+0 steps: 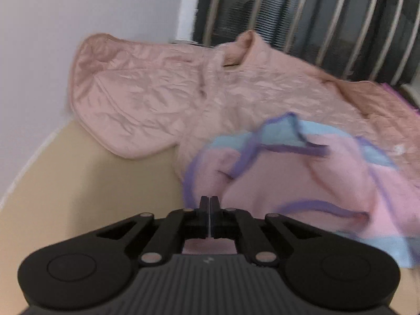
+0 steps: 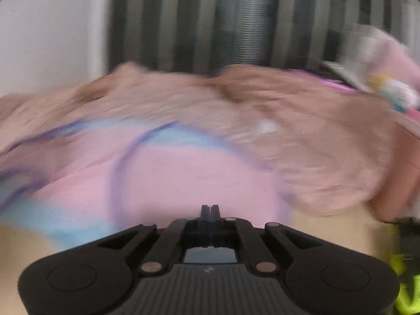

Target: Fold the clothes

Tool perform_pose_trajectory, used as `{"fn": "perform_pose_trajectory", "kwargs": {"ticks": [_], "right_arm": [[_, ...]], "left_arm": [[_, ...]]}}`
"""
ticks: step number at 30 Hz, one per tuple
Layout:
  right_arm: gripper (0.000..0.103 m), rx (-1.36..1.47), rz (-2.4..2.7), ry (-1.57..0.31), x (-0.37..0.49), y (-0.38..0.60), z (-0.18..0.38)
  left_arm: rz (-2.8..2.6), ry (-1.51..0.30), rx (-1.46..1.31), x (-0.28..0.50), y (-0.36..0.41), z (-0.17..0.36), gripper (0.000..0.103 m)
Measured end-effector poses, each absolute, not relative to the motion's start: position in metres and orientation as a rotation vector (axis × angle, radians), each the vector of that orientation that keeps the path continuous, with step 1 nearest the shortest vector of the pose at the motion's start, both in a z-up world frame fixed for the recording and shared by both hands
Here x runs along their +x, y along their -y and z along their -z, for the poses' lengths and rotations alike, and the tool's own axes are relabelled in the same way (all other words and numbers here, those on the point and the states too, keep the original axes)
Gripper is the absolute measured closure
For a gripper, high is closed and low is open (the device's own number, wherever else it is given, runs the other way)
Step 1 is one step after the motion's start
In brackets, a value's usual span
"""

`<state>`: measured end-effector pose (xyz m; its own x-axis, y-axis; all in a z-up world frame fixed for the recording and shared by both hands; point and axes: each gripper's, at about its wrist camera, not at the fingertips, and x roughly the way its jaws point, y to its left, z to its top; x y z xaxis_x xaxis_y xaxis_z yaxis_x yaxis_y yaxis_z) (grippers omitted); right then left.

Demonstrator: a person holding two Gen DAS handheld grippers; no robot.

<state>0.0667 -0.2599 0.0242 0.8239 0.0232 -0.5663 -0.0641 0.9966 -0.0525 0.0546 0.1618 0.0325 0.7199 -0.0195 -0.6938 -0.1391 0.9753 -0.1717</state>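
Note:
A pink garment with purple trim and light blue panels [image 1: 302, 181] lies crumpled on a larger salmon-pink quilted jacket [image 1: 147, 97]. My left gripper [image 1: 210, 200] is shut on the pink garment's near edge; pink cloth shows behind its fingers. In the blurred right wrist view the pink garment [image 2: 194, 176] spreads in front of my right gripper [image 2: 210, 210], whose jaws are together at its near edge. I cannot tell whether cloth is pinched there. The quilted jacket [image 2: 315, 141] lies behind it.
The clothes rest on a beige table [image 1: 92, 183]. A white wall [image 1: 78, 13] is at the left and a dark striped panel [image 1: 315, 13] at the back. More pink clothing [image 2: 388, 60] sits at the far right, and something neon yellow [image 2: 404, 283] at the lower right.

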Motion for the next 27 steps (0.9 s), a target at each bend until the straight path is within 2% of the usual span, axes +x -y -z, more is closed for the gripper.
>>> {"fn": "perform_pose_trajectory", "kwargs": {"ticks": [1,2,3,4,6,7,11,13,19,21,22,27], "right_arm": [[0.103,-0.057,0.002,-0.590,0.069,0.269,-0.030],[0.097,-0.060,0.029,-0.580,0.069,0.273,-0.037],[0.096,-0.059,0.007,-0.562,0.064,0.272,-0.045],[0.092,-0.046,-0.051,-0.550,0.058,0.267,-0.050],[0.070,-0.017,-0.214,-0.565,0.046,0.244,-0.050],[0.059,-0.003,-0.296,-0.573,0.040,0.232,-0.050],[0.059,-0.034,-0.496,-0.637,0.022,0.169,-0.029],[0.059,-0.034,-0.537,-0.653,0.023,0.143,-0.018],[0.060,0.036,-0.487,-0.691,0.046,0.093,-0.003],[0.083,-0.010,-0.444,-0.683,0.053,0.087,-0.003],[0.101,-0.042,-0.417,-0.681,0.054,0.086,-0.003],[0.103,-0.125,-0.314,-0.660,0.053,0.130,-0.007]], "left_arm": [[-0.055,-0.750,-0.185,0.052,-0.158,-0.035,0.100],[-0.044,-0.735,-0.151,0.049,-0.154,-0.037,0.096],[-0.033,-0.719,-0.117,0.047,-0.151,-0.039,0.084],[-0.027,-0.704,-0.088,0.045,-0.147,-0.041,0.062],[-0.050,-0.682,-0.062,0.056,-0.144,-0.045,0.053],[-0.043,-0.679,-0.055,0.064,-0.142,-0.047,0.053],[-0.058,-0.702,0.003,0.100,-0.135,-0.041,0.055],[-0.121,-0.734,0.002,0.114,-0.145,-0.033,0.095],[-0.223,-0.694,-0.176,0.107,-0.190,-0.043,0.096],[-0.224,-0.679,-0.179,0.101,-0.196,-0.049,0.096],[-0.217,-0.676,-0.183,0.097,-0.197,-0.051,0.096],[-0.187,-0.677,-0.224,0.067,-0.205,-0.053,0.096]]}}
